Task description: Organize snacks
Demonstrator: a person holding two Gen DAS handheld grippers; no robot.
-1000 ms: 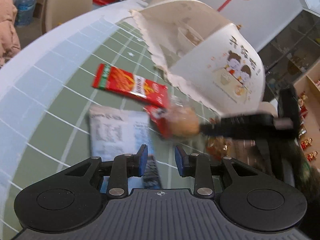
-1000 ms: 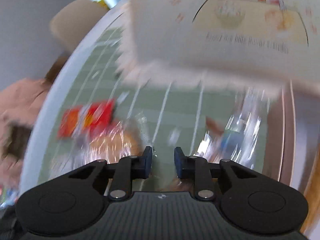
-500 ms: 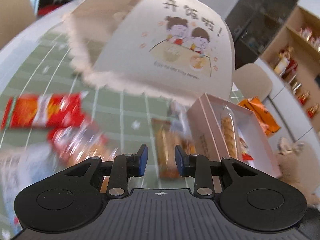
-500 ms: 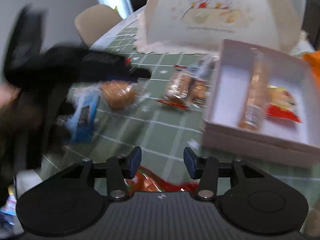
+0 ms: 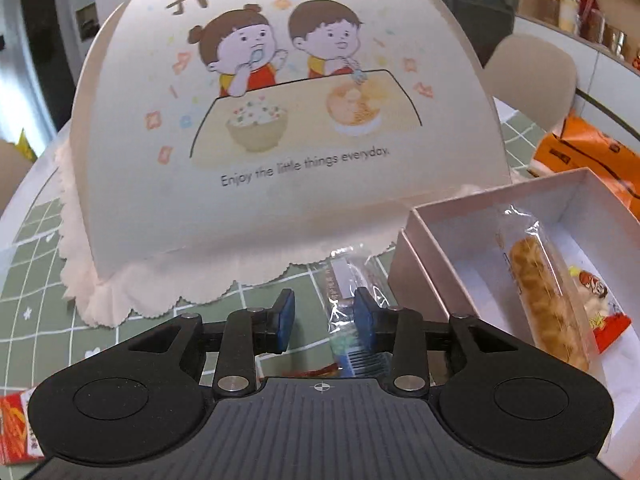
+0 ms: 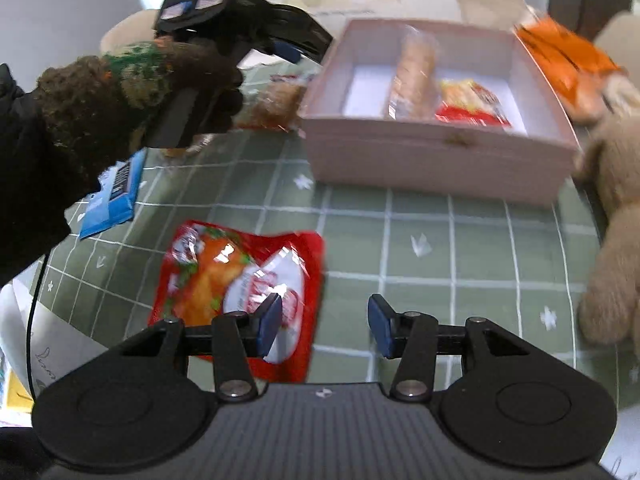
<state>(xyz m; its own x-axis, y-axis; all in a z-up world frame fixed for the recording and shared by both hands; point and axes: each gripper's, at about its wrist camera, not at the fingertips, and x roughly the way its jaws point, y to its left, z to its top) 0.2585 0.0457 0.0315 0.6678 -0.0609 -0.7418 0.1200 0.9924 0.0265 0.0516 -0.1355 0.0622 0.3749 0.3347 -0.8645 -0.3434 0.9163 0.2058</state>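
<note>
The left gripper (image 5: 325, 320) hung over a clear-wrapped snack (image 5: 349, 280) beside the pink box (image 5: 416, 236), jaws opening, nothing clamped. The right gripper (image 6: 324, 322), part-open and empty, hovered beside the red packet (image 6: 240, 272). Picking looked next. The domed food cover (image 5: 280, 112) crowded the left.

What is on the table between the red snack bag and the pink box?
Nothing. In the right wrist view, only bare green checked tablecloth lies between the red snack bag and the pink box.
</note>
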